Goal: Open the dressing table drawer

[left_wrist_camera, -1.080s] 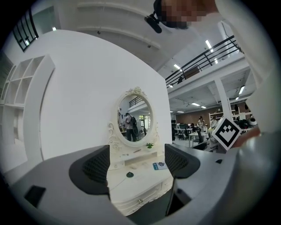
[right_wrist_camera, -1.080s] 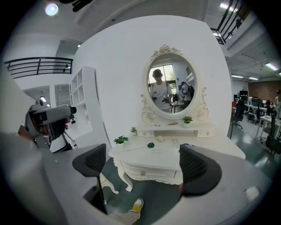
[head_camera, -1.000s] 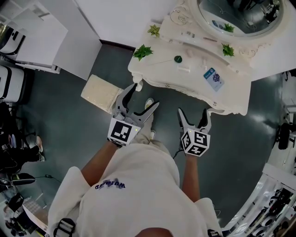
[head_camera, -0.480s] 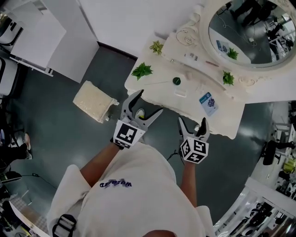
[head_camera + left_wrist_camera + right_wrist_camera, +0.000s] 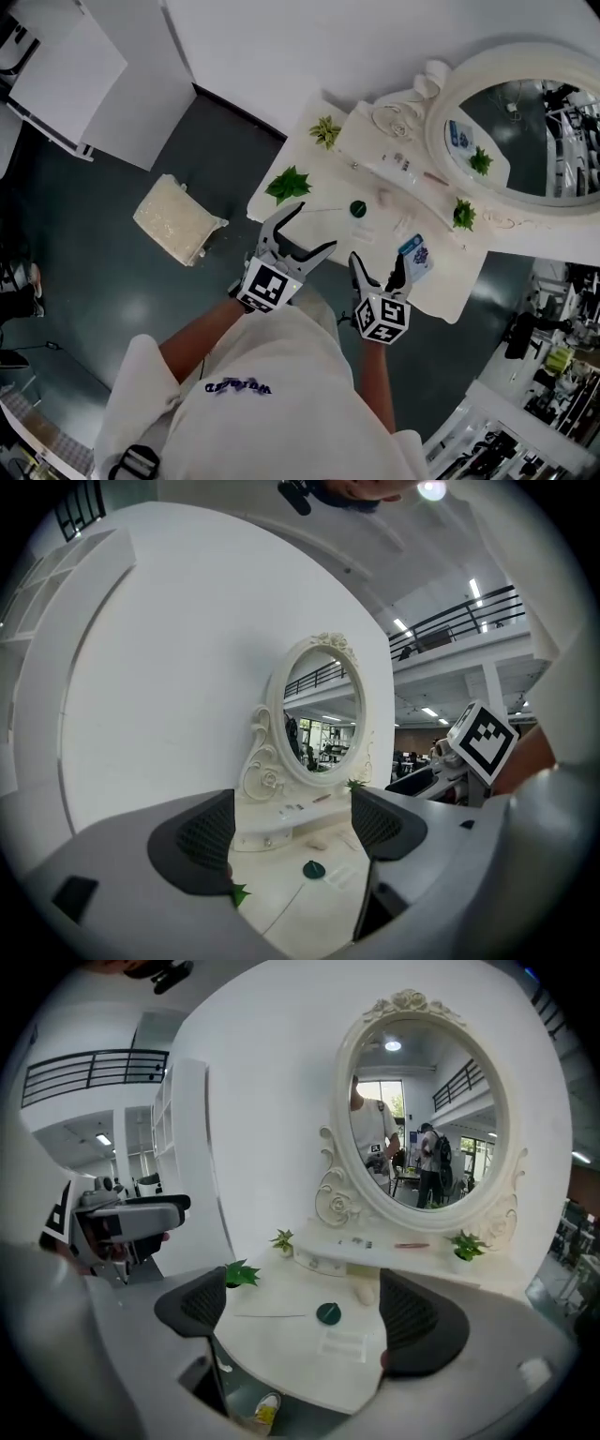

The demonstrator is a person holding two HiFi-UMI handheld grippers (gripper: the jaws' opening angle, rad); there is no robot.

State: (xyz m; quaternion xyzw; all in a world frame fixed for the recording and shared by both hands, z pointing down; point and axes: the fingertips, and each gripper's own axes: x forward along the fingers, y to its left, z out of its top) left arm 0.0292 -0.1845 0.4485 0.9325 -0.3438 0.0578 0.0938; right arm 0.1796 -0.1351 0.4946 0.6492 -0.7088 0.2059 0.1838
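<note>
"Cream-white, that table (image 5: 323,173), with an oval mirror (image 5: 539,131) at its back. Where are the grippers?"

"Both at its front edge. The left gripper (image 5: 317,225) is at the left corner, near a green plant (image 5: 289,183). The right gripper (image 5: 377,259) is further right, just beside a blue-printed card (image 5: 414,258)."

"Holding anything?"

"No. The left gripper (image 5: 292,832) has its jaws wide apart with only the tabletop beyond them. The right gripper (image 5: 309,1314) is the same: pads spread, nothing gripped, a dark green disc (image 5: 328,1313) lying on the table further back."

"And the drawer?"

"A small drawer (image 5: 322,1262) sits in the shelf under the mirror, at the left end, and it looks shut. It's well apart from both grippers, across the whole tabletop. The table's front, under the top, I can't see from above."

"What else is about?"

"A second plant (image 5: 325,129) stands on the table's back left corner. A pale cushion (image 5: 178,218) lies to the table's left on the dark floor (image 5: 112,309)."
</note>
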